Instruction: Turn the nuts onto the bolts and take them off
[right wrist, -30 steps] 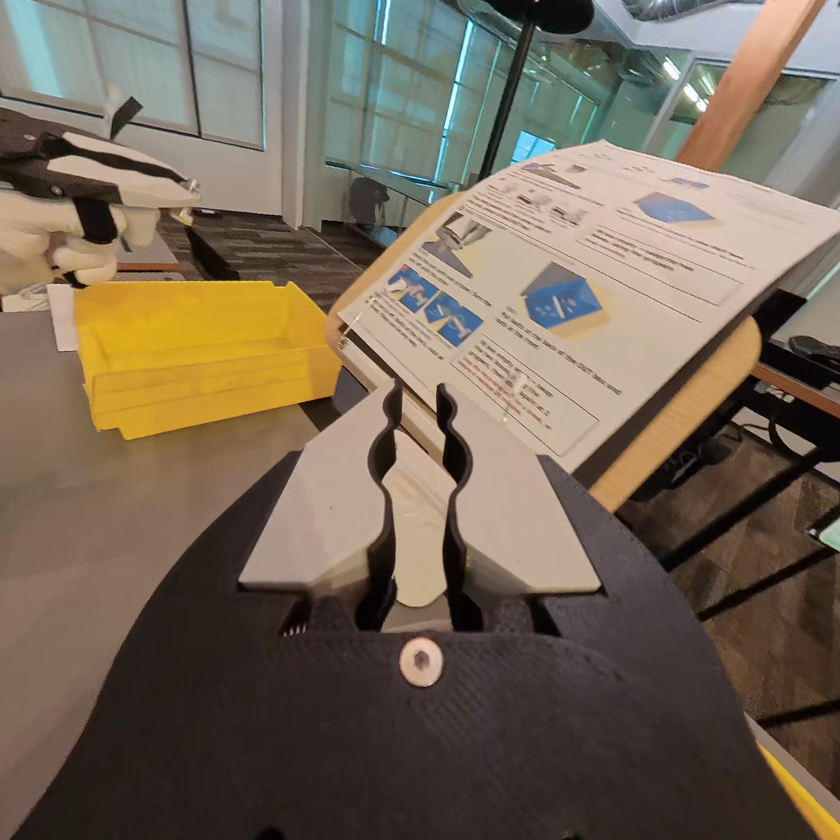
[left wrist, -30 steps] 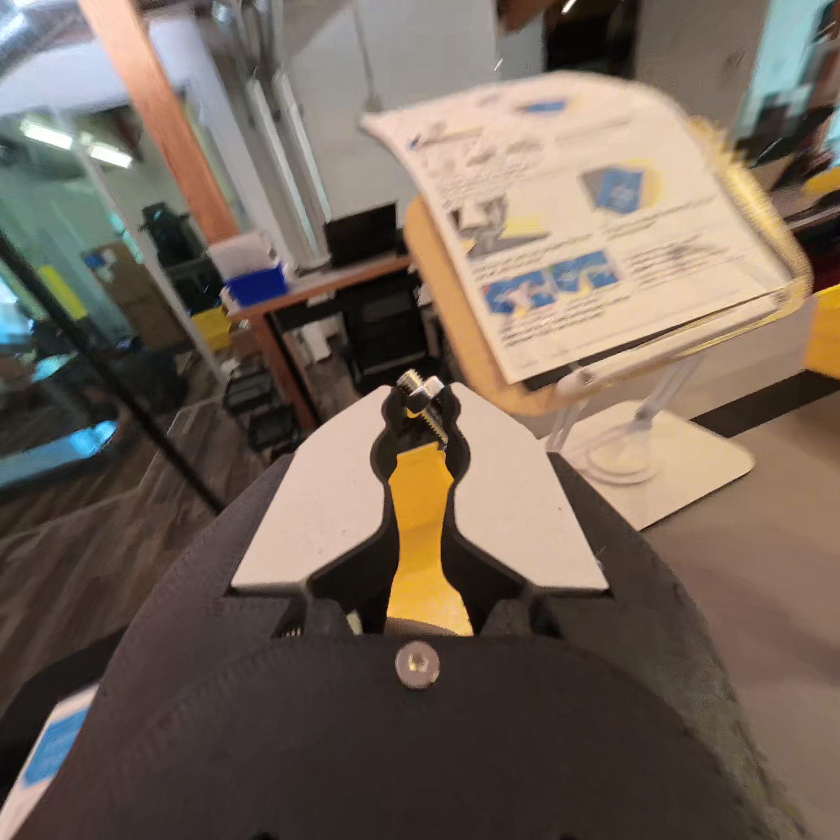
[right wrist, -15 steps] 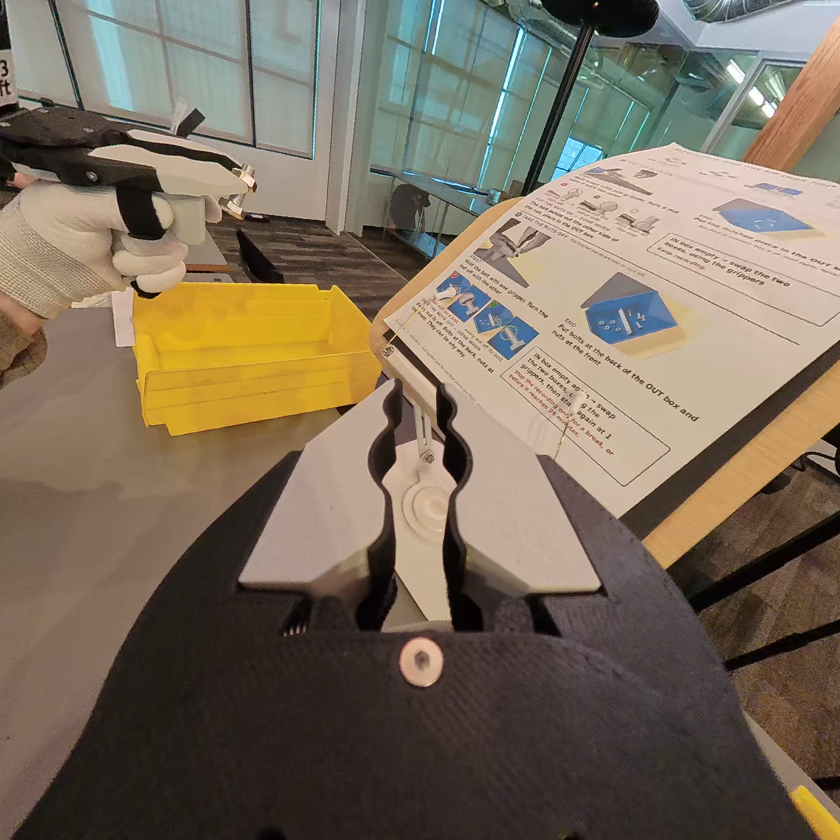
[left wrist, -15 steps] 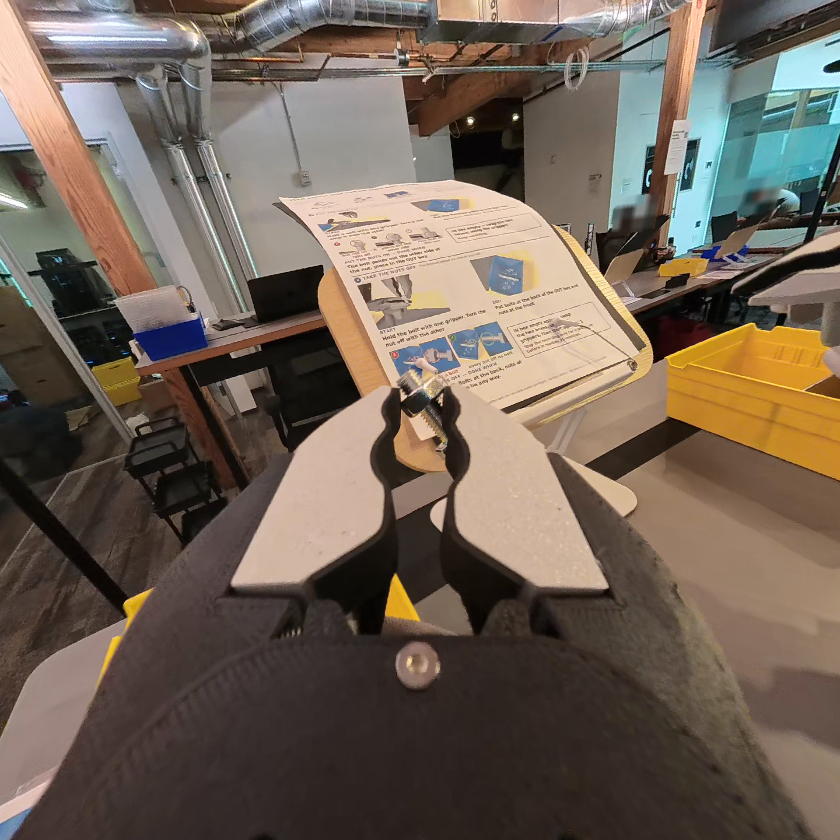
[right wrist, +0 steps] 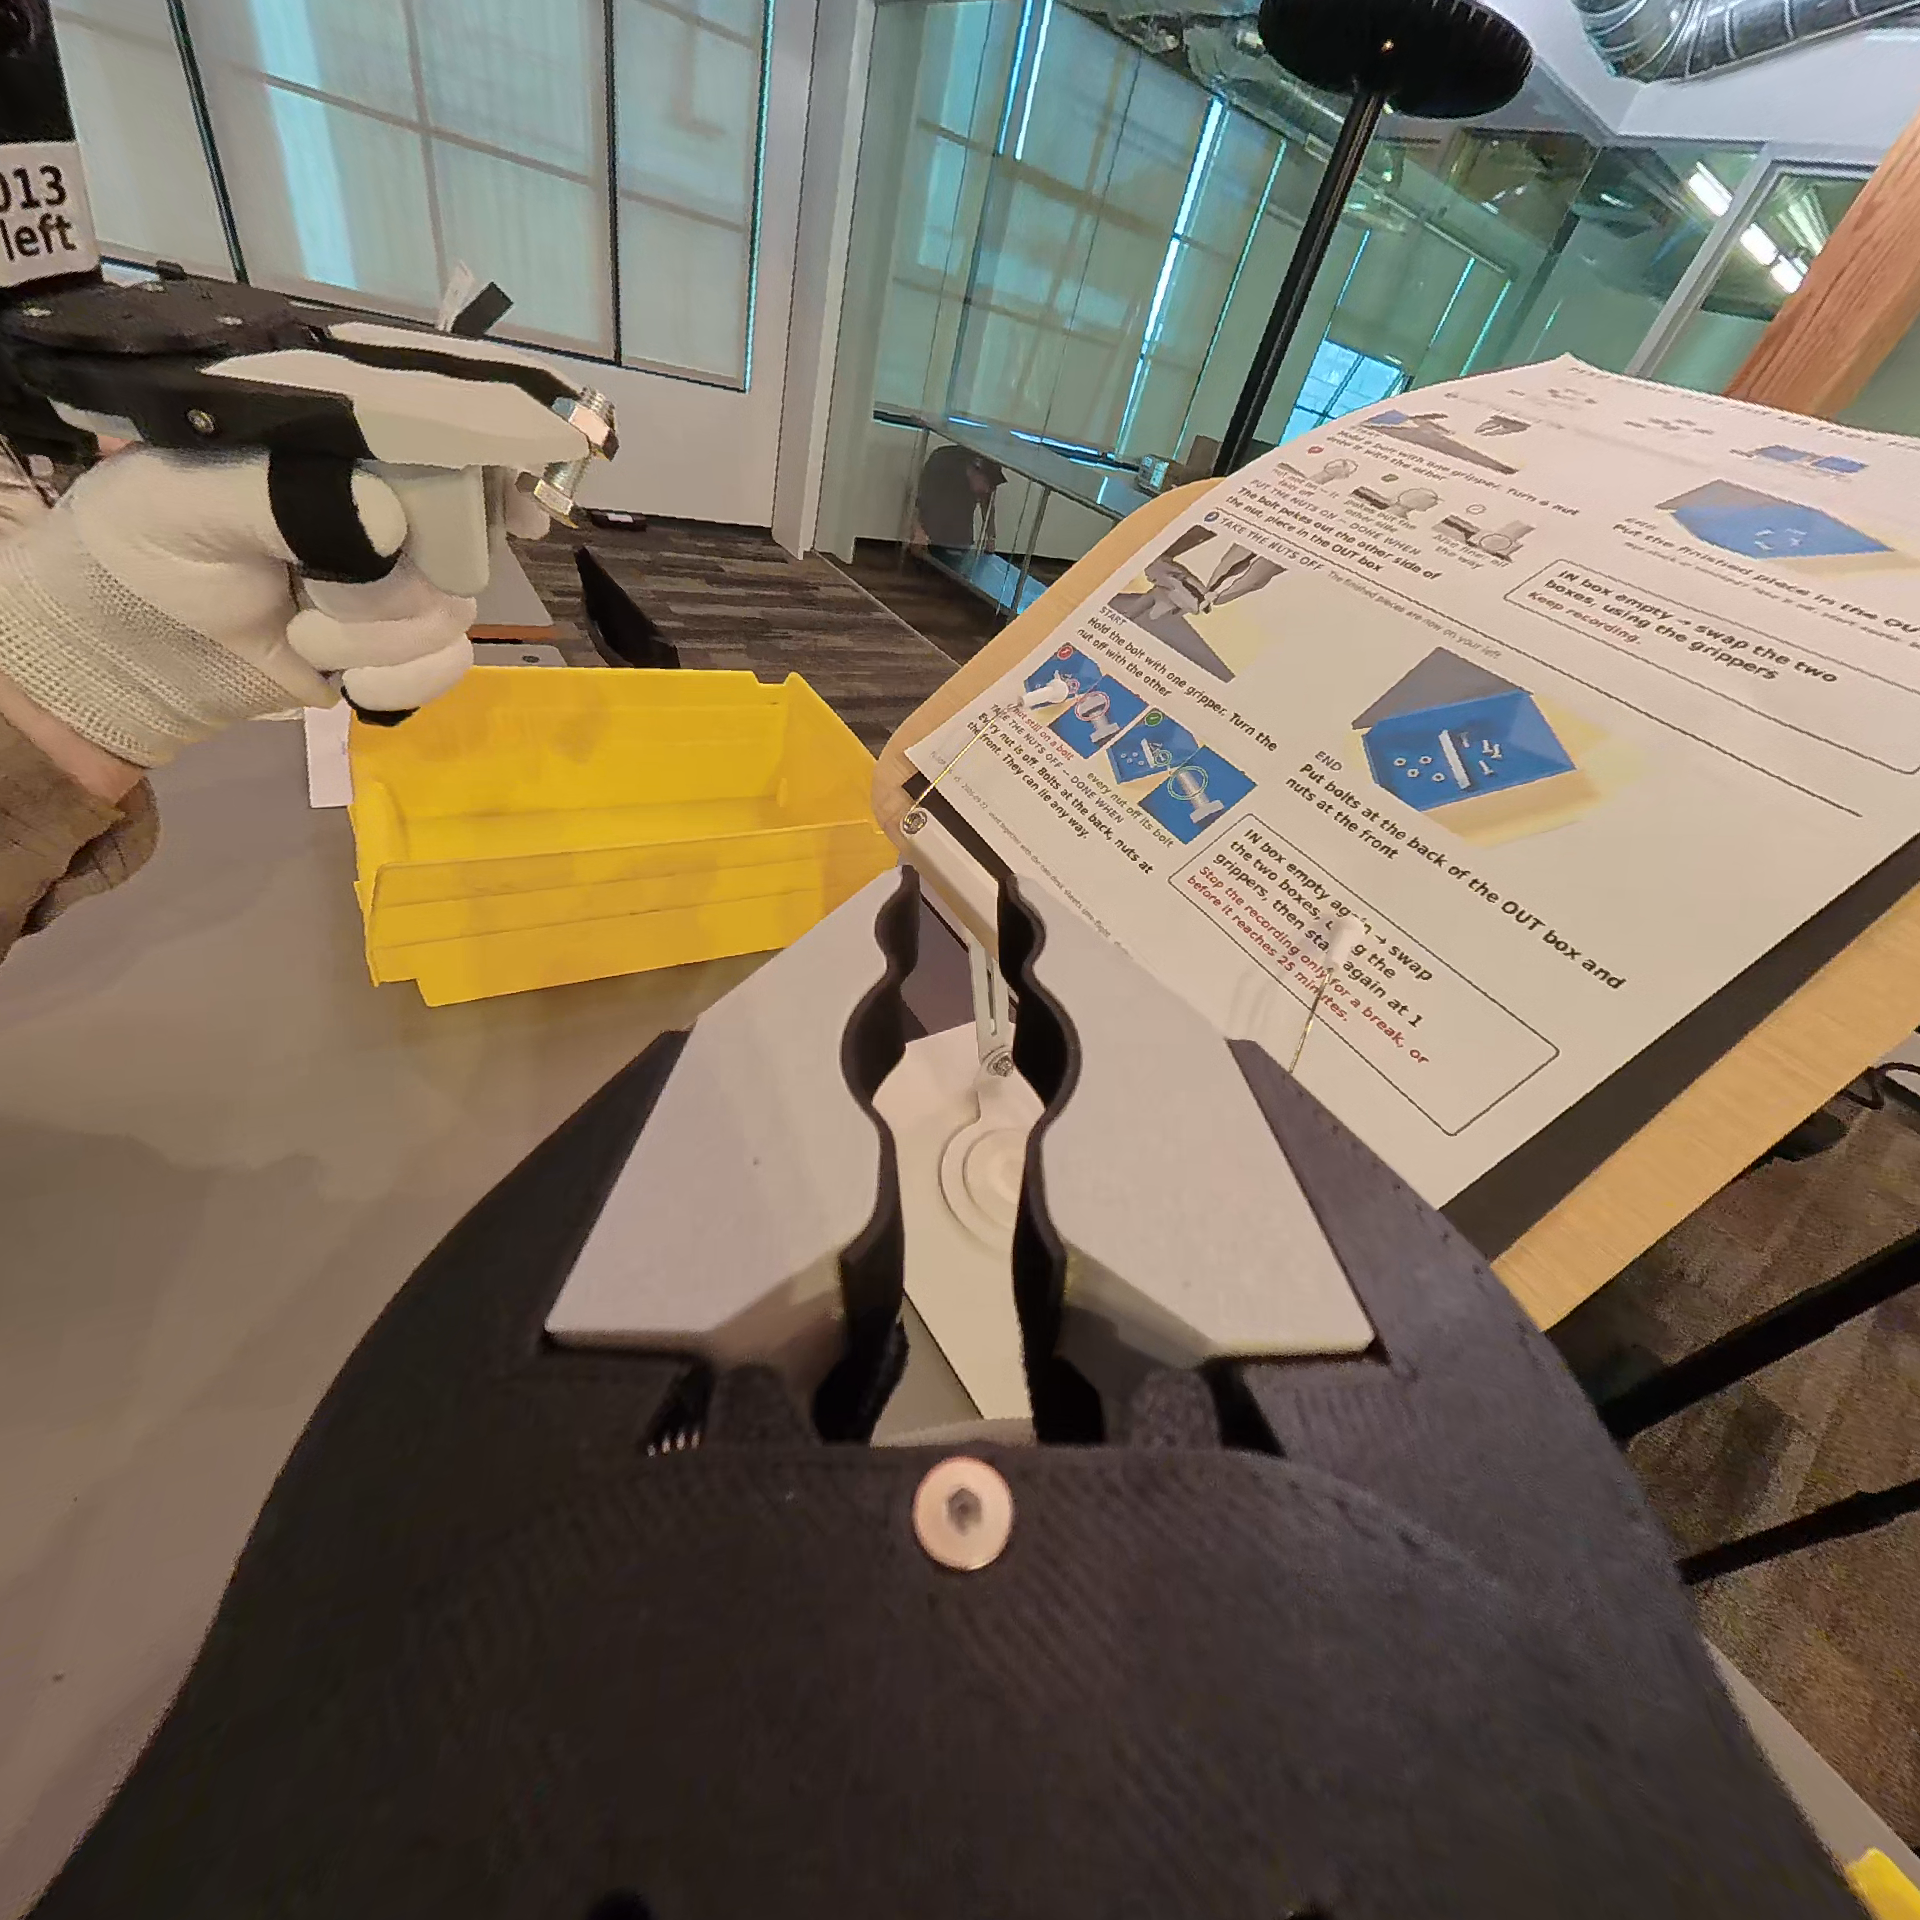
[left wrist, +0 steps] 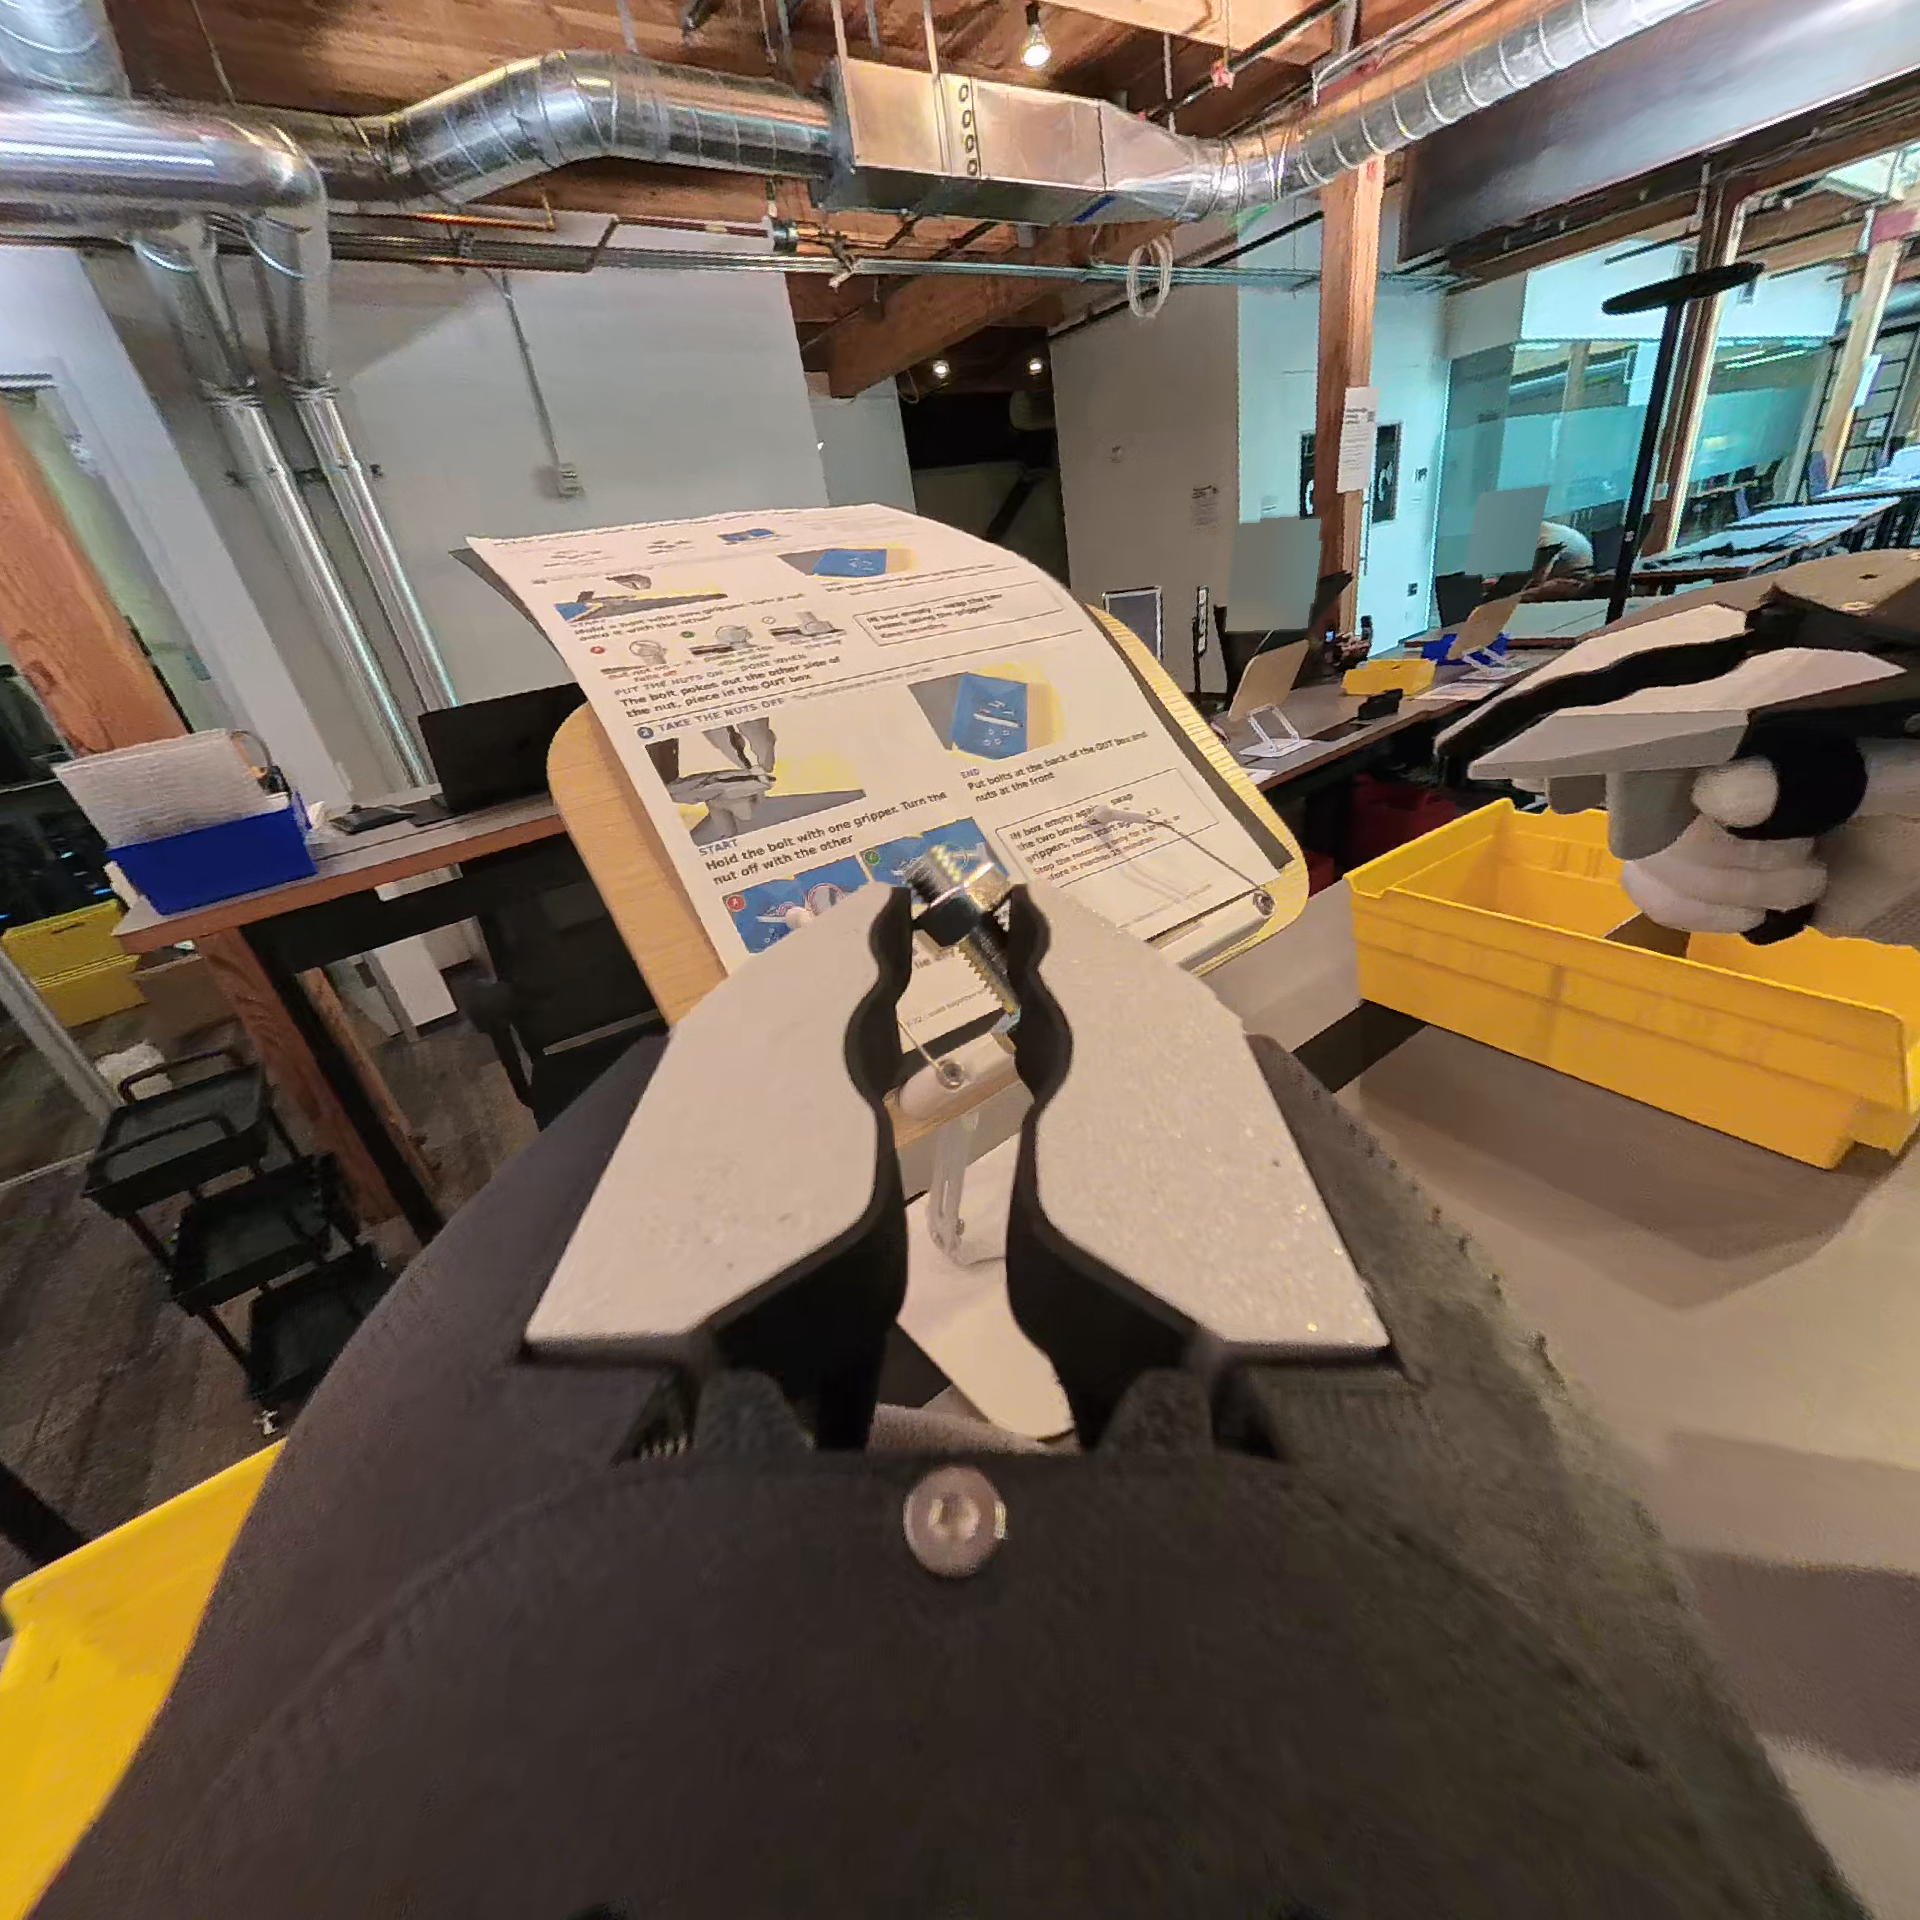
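My left gripper (left wrist: 958, 902) is shut on a silver bolt (left wrist: 985, 961) with a hex nut (left wrist: 958, 906) threaded near its tip. It holds them in the air in front of the instruction sheet. The right wrist view shows this gripper (right wrist: 582, 442) at upper left, in a white-gloved hand, with the bolt and nut (right wrist: 574, 457) at its tip above a yellow bin (right wrist: 613, 821). My right gripper (right wrist: 958, 902) is empty, its jaws a little apart, over the grey table. It also shows in the left wrist view (left wrist: 1621, 707), at the right above a yellow bin (left wrist: 1600, 997).
An instruction sheet on a wooden stand (left wrist: 613, 831) with a white base (right wrist: 987, 1174) stands between the grippers. A second yellow bin's corner (left wrist: 94, 1683) is at lower left. The grey table (right wrist: 260, 1195) ends behind the stand. Desks and carts lie beyond. Spacing between my two grippers at the tips: around 20 cm.
My left gripper has lifted and swung right with the bolt and nut, bringing the right gripper and its bin into its view. In the right view the left gripper has come closer.
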Demonstrator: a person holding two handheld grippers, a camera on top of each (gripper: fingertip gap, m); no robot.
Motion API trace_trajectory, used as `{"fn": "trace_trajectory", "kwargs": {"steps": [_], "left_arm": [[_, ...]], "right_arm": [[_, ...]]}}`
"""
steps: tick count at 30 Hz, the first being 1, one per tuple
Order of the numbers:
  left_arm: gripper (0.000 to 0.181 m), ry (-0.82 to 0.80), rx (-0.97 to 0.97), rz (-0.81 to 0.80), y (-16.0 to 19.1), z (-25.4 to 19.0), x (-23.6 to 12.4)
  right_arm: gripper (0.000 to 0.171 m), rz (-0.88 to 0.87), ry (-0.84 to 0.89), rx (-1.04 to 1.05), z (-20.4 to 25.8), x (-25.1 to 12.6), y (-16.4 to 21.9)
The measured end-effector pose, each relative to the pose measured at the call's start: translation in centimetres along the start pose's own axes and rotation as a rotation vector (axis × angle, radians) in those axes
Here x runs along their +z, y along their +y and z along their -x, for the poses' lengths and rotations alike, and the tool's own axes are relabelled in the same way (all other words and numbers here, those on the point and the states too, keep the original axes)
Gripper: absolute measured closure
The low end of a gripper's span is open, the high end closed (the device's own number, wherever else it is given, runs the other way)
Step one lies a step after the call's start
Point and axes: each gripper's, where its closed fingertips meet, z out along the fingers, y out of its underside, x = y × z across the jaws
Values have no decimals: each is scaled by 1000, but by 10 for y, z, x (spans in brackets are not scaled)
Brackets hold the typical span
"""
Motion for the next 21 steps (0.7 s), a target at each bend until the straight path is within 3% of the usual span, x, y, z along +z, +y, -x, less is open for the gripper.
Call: {"fn": "trace_trajectory", "kwargs": {"steps": [21], "left_arm": [[164,66,-61,-79,-6,-16,9]], "right_arm": [[159,-12,-5,-10,0,-5,-5]]}}
